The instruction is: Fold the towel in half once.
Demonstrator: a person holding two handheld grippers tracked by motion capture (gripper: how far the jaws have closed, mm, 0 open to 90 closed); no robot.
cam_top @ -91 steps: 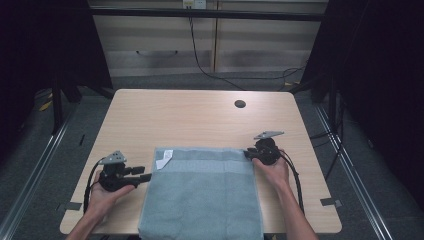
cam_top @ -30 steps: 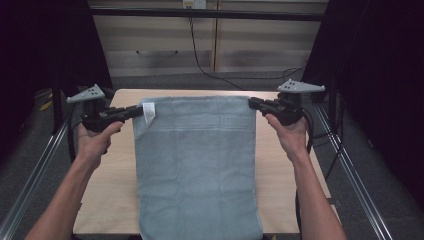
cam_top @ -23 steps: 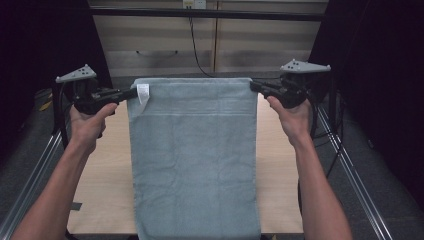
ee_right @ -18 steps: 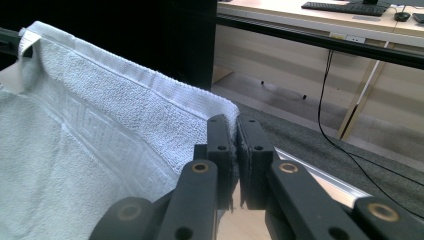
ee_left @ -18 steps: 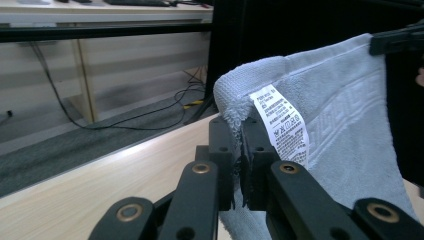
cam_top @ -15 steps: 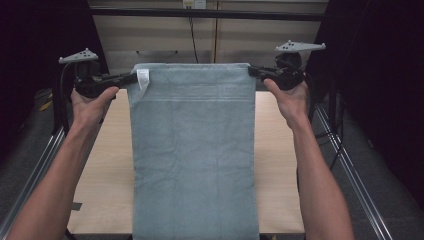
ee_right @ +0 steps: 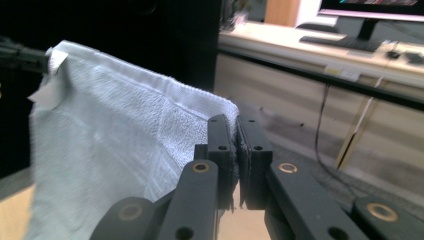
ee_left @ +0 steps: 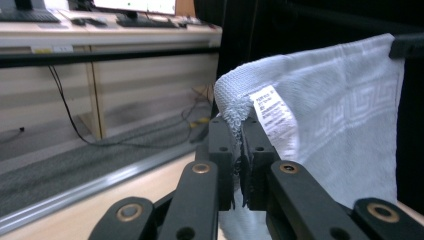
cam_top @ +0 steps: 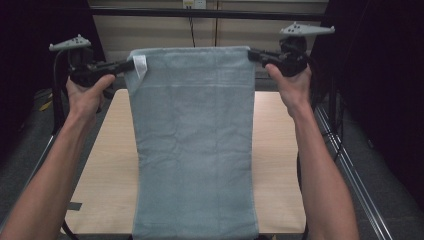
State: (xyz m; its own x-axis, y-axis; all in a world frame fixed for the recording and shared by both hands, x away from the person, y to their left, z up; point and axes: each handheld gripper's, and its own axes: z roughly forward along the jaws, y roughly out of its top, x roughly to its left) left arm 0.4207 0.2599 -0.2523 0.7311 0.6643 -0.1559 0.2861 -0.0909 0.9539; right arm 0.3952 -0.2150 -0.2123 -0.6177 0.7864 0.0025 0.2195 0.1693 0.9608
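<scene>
The left claw [cam_top: 129, 65] is clamped on one top corner of the light blue towel [cam_top: 192, 145]. The right claw [cam_top: 252, 54] grips the other corner. The towel hangs spread flat between them above the table [cam_top: 277, 165].

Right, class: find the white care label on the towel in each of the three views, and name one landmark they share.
High view: the care label hangs at the towel's top left corner, beside the left tool.
Left gripper view: centre, just above the jaws.
Right gripper view: far left, at the distant corner.
Shared landmark: the towel's taut top edge.
</scene>
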